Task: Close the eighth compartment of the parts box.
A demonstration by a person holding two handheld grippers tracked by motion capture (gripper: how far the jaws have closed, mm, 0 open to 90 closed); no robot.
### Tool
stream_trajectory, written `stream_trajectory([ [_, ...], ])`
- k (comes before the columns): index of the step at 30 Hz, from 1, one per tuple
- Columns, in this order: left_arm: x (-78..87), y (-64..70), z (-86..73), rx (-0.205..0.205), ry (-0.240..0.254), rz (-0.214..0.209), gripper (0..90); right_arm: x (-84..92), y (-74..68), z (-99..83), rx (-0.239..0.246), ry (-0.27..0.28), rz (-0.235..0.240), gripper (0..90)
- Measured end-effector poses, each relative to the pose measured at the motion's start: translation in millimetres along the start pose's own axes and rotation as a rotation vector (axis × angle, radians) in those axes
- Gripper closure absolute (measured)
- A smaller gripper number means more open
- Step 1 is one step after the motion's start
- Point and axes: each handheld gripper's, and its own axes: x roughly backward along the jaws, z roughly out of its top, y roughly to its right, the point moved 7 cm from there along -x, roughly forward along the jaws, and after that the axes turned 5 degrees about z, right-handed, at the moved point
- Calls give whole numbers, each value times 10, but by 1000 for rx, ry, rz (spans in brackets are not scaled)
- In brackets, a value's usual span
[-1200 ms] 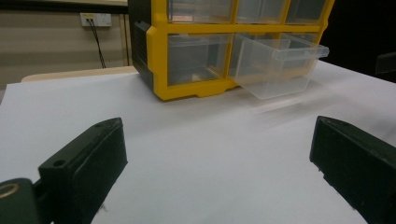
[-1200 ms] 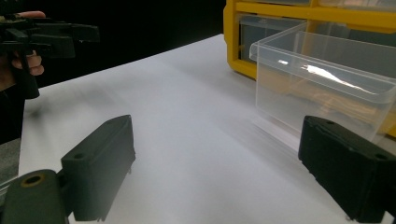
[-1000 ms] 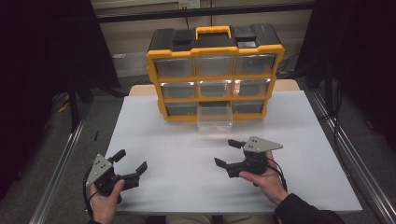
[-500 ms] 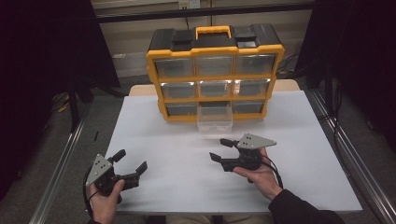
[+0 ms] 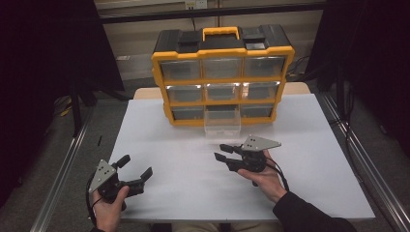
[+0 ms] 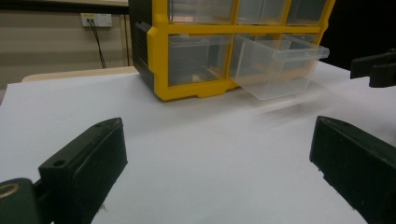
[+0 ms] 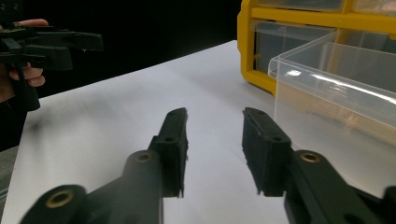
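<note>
A yellow and black organiser (image 5: 222,72) with clear drawers stands at the back of the white table (image 5: 309,159). Its bottom middle drawer (image 5: 222,123) is pulled out and looks empty; it also shows in the left gripper view (image 6: 275,65) and the right gripper view (image 7: 336,88). My right gripper (image 5: 221,152) hovers just in front of that drawer, jaws a little apart and holding nothing (image 7: 215,135). My left gripper (image 5: 135,166) rests near the table's front left corner, jaws wide apart (image 6: 215,154) with nothing between them.
The organiser's other drawers are closed. A carry handle (image 5: 220,32) tops the organiser. Metal rails (image 5: 63,174) run along both sides of the table, with dark floor beyond. White tabletop stretches between the two grippers.
My right gripper has moved left and a little forward, toward the pulled-out drawer. The left gripper has stayed where it was.
</note>
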Motion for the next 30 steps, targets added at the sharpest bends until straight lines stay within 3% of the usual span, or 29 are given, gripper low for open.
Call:
stream_trajectory([
  [18, 9, -14, 2, -12, -2, 1, 38, -87, 181, -20, -28, 2, -1, 900],
  [30, 14, -18, 2, -14, -6, -1, 38, -138, 289, -13, -41, -13, -27, 900],
])
